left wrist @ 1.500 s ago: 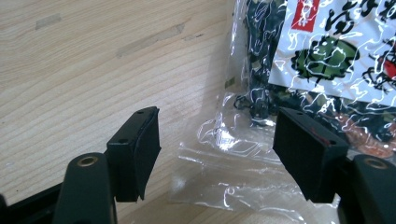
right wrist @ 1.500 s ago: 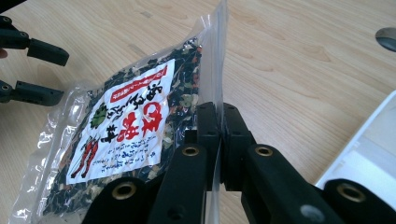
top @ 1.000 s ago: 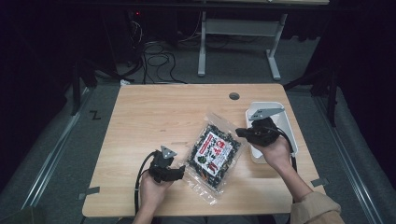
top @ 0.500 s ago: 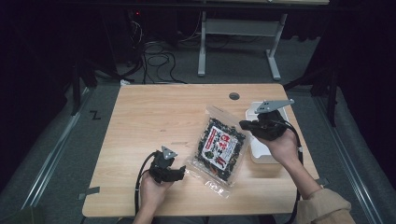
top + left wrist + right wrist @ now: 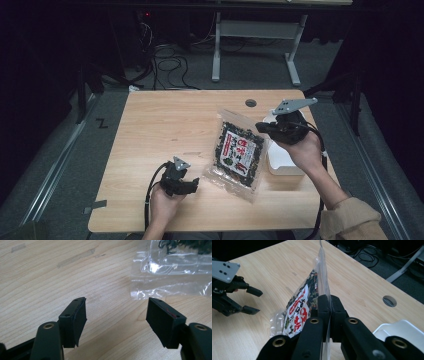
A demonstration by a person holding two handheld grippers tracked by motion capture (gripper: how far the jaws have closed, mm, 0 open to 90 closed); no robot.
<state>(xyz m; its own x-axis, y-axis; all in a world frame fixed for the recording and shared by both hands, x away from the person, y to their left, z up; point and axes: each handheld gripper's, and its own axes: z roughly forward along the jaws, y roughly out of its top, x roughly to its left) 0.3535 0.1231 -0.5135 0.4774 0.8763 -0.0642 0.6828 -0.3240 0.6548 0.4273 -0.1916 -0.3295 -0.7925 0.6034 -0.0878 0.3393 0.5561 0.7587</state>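
A clear plastic bag of dark dried food with a red-and-white label (image 5: 239, 152) hangs tilted over the table's middle right, its lower corner (image 5: 160, 277) resting on the wood. My right gripper (image 5: 263, 128) is shut on the bag's upper right edge (image 5: 323, 287), which stands up between the jaws in the right gripper view. My left gripper (image 5: 191, 184) rests near the table's front edge, left of the bag, jaws open and empty (image 5: 116, 315). It also appears at the left of the right gripper view (image 5: 252, 301).
A white tray (image 5: 281, 157) sits at the table's right edge, under my right hand. A round cable hole (image 5: 250, 103) lies near the far edge. Beyond the table are floor cables (image 5: 170, 60) and a white desk frame (image 5: 255, 30).
My right gripper has lifted the bag's upper edge and drawn it right and away, tilting the bag up off the table. The left gripper has stayed in place.
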